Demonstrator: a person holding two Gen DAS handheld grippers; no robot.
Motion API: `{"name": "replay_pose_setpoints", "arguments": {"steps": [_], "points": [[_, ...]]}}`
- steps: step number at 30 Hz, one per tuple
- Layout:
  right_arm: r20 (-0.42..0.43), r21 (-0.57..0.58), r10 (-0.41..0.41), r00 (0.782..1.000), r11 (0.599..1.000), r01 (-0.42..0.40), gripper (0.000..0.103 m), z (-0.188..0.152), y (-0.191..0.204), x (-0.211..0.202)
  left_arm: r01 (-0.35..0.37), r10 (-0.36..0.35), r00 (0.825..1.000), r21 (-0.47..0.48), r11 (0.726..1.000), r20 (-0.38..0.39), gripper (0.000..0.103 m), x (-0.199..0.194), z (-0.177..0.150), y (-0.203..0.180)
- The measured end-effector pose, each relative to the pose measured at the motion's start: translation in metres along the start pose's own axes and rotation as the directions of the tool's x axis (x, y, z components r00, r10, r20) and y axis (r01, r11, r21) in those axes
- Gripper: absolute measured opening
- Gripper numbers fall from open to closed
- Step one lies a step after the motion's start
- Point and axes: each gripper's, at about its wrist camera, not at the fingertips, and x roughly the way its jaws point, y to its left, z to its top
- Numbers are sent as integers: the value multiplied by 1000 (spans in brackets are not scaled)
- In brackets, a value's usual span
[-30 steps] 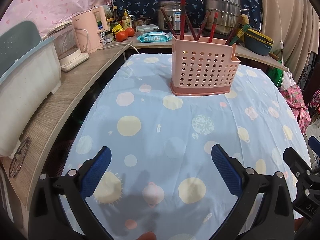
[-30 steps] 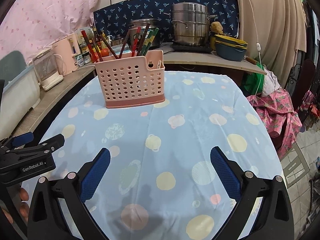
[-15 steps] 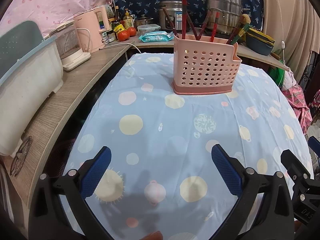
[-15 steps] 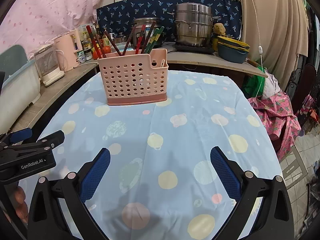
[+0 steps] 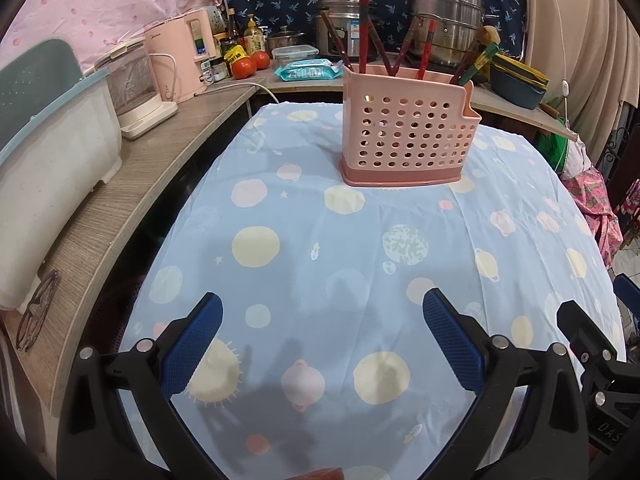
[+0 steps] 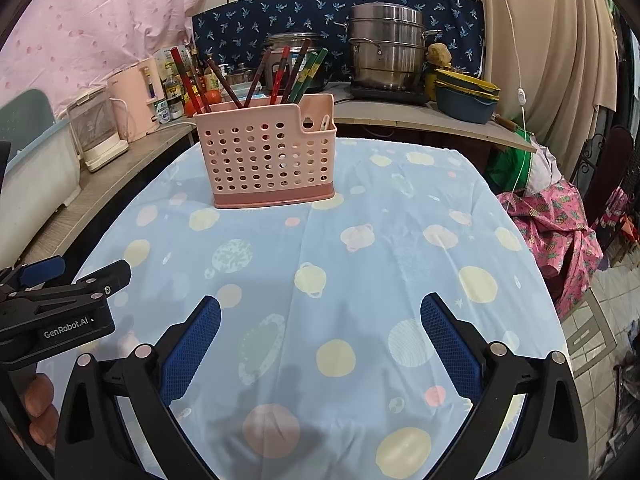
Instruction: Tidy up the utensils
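Both empty claws, left gripper (image 5: 322,338) and right gripper (image 6: 320,338), gape wide above the tablecloth (image 5: 360,248), the pink utensil basket (image 5: 406,136) standing well ahead of them.

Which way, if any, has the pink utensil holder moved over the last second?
No. The pink utensil holder sits just behind the same yellow dot on the tablecloth.

A steel steamer pot (image 6: 386,46) sits on the back counter, tomatoes (image 5: 250,65) beside a pink kettle (image 5: 186,60), eyeglasses (image 5: 36,312) lying nearer.
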Motion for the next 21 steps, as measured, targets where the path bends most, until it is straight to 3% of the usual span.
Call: {"name": "replay_pose_setpoints", "arguments": {"steps": [21], "points": [[-6,4,-6,1000,1000,6,96,-2,-2,5,-21,21,1000,8,1000,-7,96,5,-1,-3]]}}
